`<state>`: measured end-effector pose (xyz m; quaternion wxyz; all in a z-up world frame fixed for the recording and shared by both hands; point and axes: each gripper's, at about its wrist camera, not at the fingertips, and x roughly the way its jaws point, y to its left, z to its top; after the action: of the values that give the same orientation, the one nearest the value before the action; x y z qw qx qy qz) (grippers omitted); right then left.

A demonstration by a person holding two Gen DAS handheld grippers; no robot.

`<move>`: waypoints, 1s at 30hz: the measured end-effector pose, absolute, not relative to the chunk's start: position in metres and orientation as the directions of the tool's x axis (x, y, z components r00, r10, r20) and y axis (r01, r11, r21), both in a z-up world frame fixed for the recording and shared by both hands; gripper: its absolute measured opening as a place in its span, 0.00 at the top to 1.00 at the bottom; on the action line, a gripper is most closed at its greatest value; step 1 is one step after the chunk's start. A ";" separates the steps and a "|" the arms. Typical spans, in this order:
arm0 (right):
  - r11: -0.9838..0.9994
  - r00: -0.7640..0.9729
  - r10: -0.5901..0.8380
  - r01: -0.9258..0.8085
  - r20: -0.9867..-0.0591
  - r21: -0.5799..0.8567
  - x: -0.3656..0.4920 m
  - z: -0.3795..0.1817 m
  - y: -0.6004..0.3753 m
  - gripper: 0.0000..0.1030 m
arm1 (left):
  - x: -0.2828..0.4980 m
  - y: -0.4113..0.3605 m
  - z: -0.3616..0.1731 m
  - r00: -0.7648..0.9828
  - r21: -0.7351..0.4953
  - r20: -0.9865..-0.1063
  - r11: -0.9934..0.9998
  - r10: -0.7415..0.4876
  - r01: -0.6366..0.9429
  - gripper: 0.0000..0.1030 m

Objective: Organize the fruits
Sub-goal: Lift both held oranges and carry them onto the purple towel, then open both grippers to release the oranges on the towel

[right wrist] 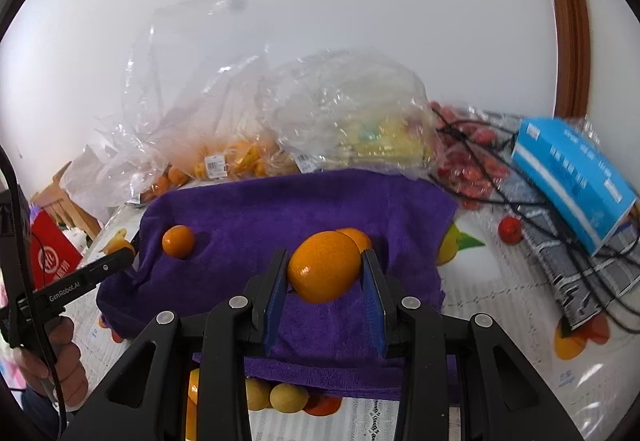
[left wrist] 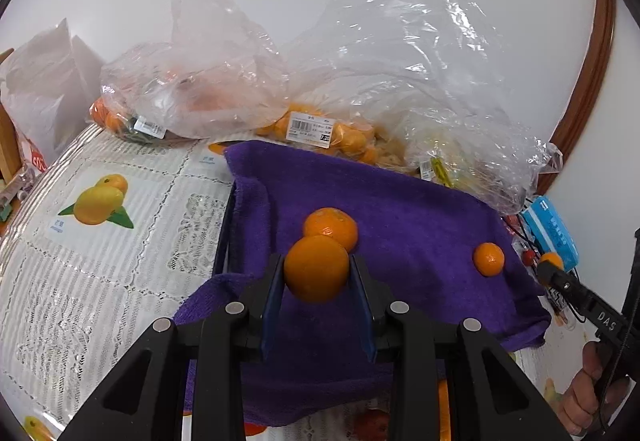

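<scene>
White wall fills the background behind a table under a lace tablecloth printed with fruit pictures. Three clear plastic bags of fruit slump along the far edge of the table, two showing orange fruit and one something yellowish. In front of them lies one purple towel, draped over something dark-framed. One blue box sits tilted at the right end of the table, on a grey patterned cloth among black cables, with small red fruits scattered near it. In the left wrist view, the left gripper is clamped on one orange, held between its blue-padded fingers above the towel; a second orange lies on the towel directly behind it, and a third, smaller orange rests on the towel well to the right. The right gripper likewise grasps one orange between its fingers over the towel, another orange peeking out just behind it. Each person's hand shows at a frame edge, gripping the other tool's handle.
</scene>
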<state>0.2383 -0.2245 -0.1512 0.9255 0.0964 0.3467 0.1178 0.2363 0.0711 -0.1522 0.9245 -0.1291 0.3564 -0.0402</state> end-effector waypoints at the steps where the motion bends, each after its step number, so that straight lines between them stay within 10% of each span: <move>1: 0.951 0.724 0.291 -0.151 -0.625 0.268 0.240 -0.154 -0.224 0.65 | 0.237 0.072 -0.153 0.742 -0.271 -0.649 0.962 -0.167 -0.020 0.70; 30: 0.969 0.648 0.243 -0.136 -0.722 0.204 0.257 -0.190 -0.206 0.65 | 0.247 0.062 -0.172 0.712 -0.257 -0.682 0.966 -0.168 -0.018 0.70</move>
<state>0.2570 -0.2065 -0.1902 0.9053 0.0659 0.4063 0.1047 0.2466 0.0624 -0.1718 0.9170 -0.1231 0.3771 -0.0410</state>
